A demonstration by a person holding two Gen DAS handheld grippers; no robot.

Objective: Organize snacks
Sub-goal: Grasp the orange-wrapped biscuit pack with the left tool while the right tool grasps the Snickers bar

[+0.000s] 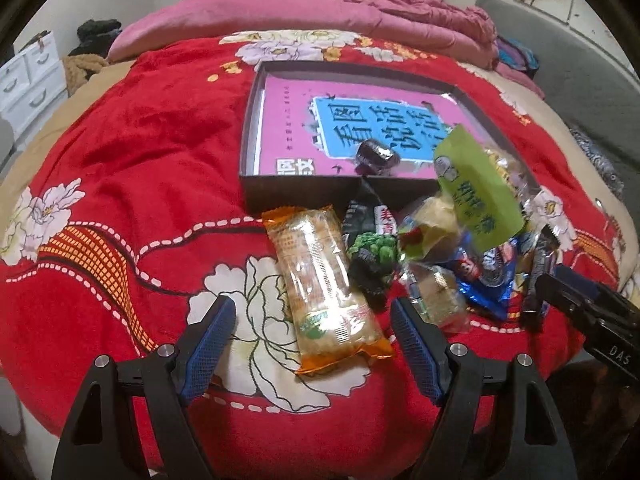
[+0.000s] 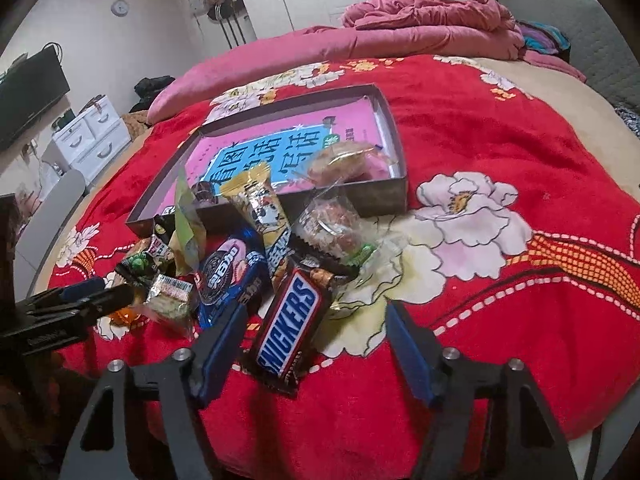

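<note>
A pile of snacks lies on the red flowered blanket in front of a shallow dark box [image 1: 304, 192] [image 2: 384, 196] lined with a pink and blue book. A dark wrapped candy [image 1: 376, 154] and a clear-wrapped pastry [image 2: 340, 162] lie in the box. My left gripper [image 1: 312, 316] is open, its fingers on either side of the near end of an orange-edged cracker pack [image 1: 324, 280]. My right gripper [image 2: 316, 320] is open around a Snickers bar [image 2: 288, 328]. A blue Oreo pack [image 2: 228, 276], a green pouch [image 1: 476, 192] and a green pea pack [image 1: 372, 252] lie in the pile.
A pink duvet [image 1: 304, 20] is bunched at the far end of the bed. A white drawer unit [image 2: 92, 136] stands left of the bed and a grey headboard [image 1: 568, 72] on the right. Each gripper shows at the edge of the other's view.
</note>
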